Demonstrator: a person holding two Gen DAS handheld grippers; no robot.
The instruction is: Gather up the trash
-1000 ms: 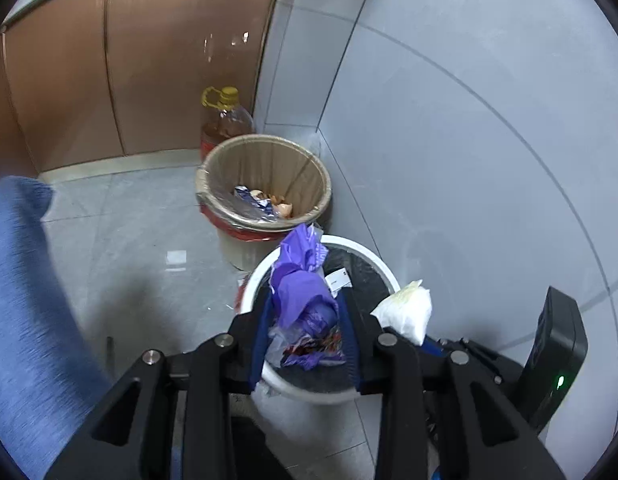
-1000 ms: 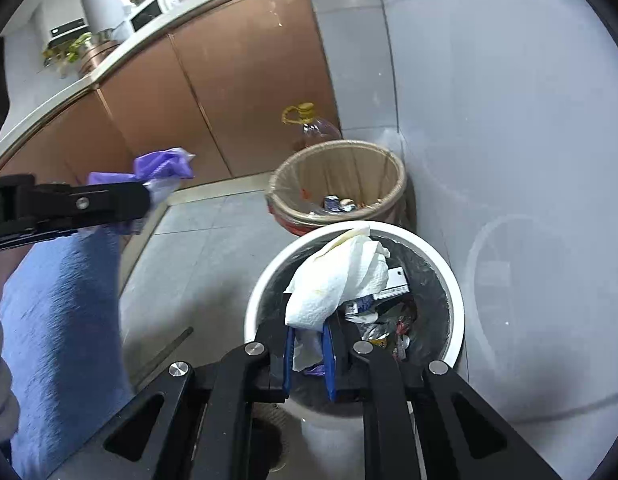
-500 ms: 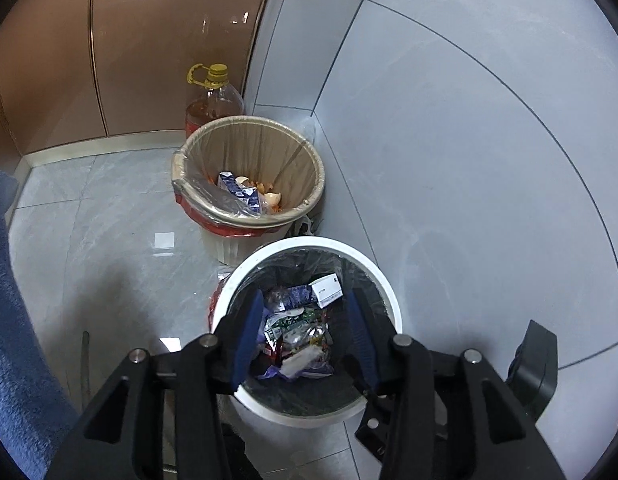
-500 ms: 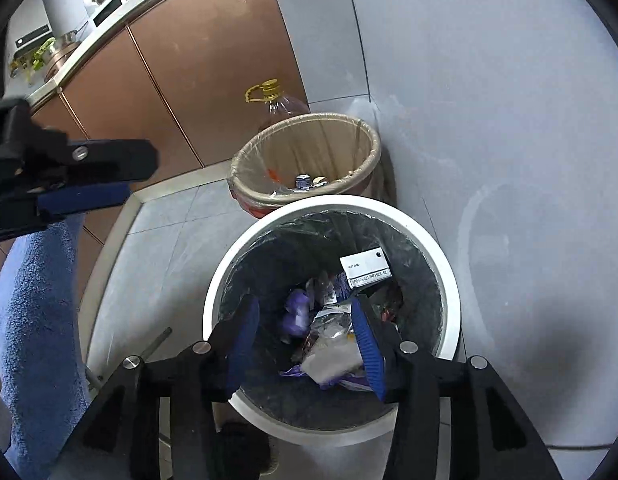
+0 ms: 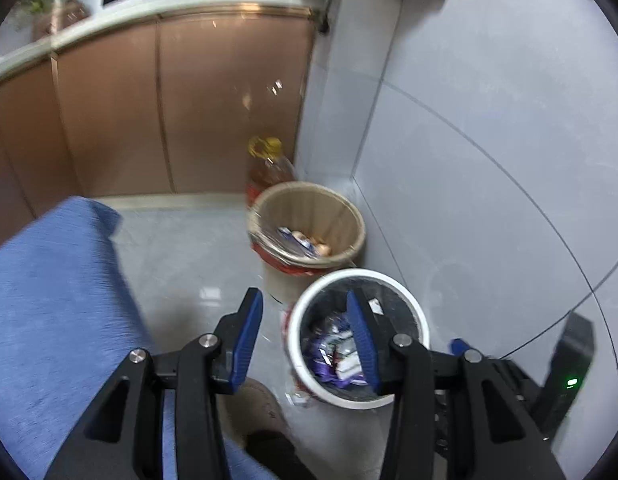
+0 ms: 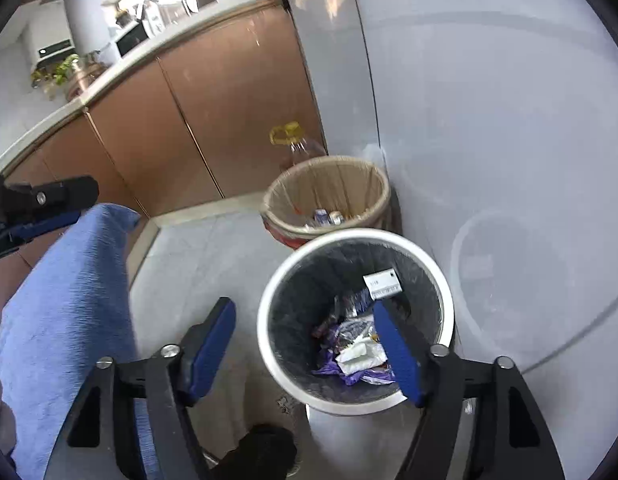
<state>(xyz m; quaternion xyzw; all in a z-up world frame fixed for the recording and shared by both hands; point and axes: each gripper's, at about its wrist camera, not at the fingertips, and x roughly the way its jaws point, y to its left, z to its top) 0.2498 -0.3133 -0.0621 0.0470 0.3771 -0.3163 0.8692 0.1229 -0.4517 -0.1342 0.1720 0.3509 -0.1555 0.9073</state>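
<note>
A white-rimmed bin [image 5: 305, 316] with a black liner stands on the floor by the wall; it also shows in the right wrist view [image 6: 445, 280]. Inside lie purple plastic wrapping [image 6: 369, 376], a crumpled white tissue [image 6: 359, 354], wrappers and a white card [image 6: 383, 280]. My left gripper [image 5: 305, 324] is open and empty, above the bin's left rim. My right gripper [image 6: 303, 334] is open and empty, above the bin's left side. The left gripper also shows at the right wrist view's left edge [image 6: 45, 204].
A second bin with a tan liner [image 5: 309, 216] [image 6: 329, 192] stands behind the white one, with trash in it. A yellow-capped oil bottle [image 5: 269, 164] stands behind that. Brown cabinets [image 5: 169, 112] line the back. A blue-clad leg [image 5: 57, 300] fills the left. A dark shoe [image 6: 265, 452] is near the bin.
One second ago the left gripper held purple plastic and the right held white tissue; both were let go into the white-rimmed bin. Both grippers have since opened wider and pulled back and up.
</note>
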